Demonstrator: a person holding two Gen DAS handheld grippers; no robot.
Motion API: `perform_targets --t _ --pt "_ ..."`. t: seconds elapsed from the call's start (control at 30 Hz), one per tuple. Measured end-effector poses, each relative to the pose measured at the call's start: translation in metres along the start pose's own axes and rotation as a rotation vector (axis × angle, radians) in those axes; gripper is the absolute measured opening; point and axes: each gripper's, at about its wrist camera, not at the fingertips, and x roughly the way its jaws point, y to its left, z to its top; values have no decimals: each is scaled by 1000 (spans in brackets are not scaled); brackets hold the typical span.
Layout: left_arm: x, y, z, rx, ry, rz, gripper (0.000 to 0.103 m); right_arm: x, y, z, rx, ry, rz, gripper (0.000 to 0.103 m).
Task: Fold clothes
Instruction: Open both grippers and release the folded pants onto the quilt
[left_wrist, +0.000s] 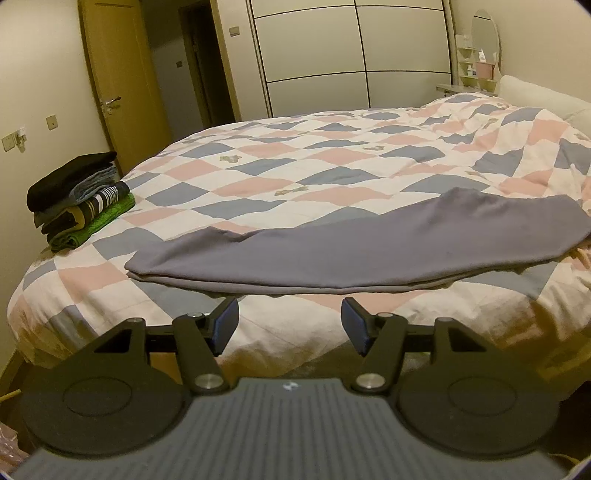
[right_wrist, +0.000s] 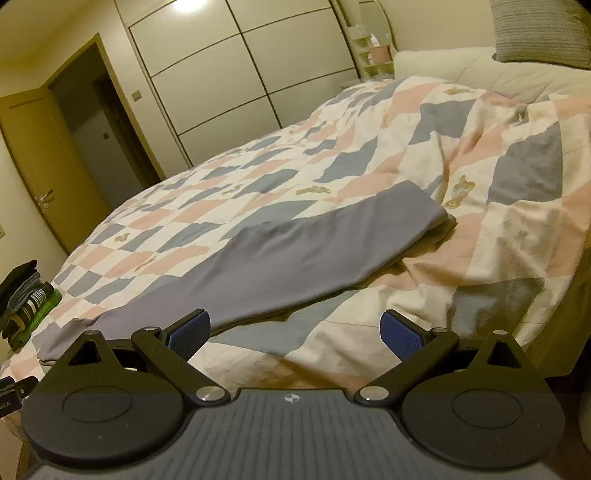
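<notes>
A long grey-purple soft cloth (left_wrist: 369, 251), folded once, lies flat along the near edge of the checked pink-and-blue bed quilt (left_wrist: 295, 158). The left gripper (left_wrist: 290, 325) and right gripper (right_wrist: 295, 332) are both spread, holding nothing. Next, pinch both ends together and fold evenly.

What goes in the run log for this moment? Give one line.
left tool: open, empty | right tool: open, empty | grey garment: folded lengthwise, flat on quilt | folded pile: bed's far-left corner
</notes>
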Motion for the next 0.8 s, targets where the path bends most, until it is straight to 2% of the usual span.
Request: perform_targets --t 0.4,0.67,0.8 --pt "20 -6 5 11 44 -8 59 6 3 7 -25 6 -37 101" --pt "61 -21 9 42 124 -2 61 42 -8 11 -12 65 -44 101" --pt "85 -16 12 27 164 -9 61 62 -11 13 0 77 -26 101"
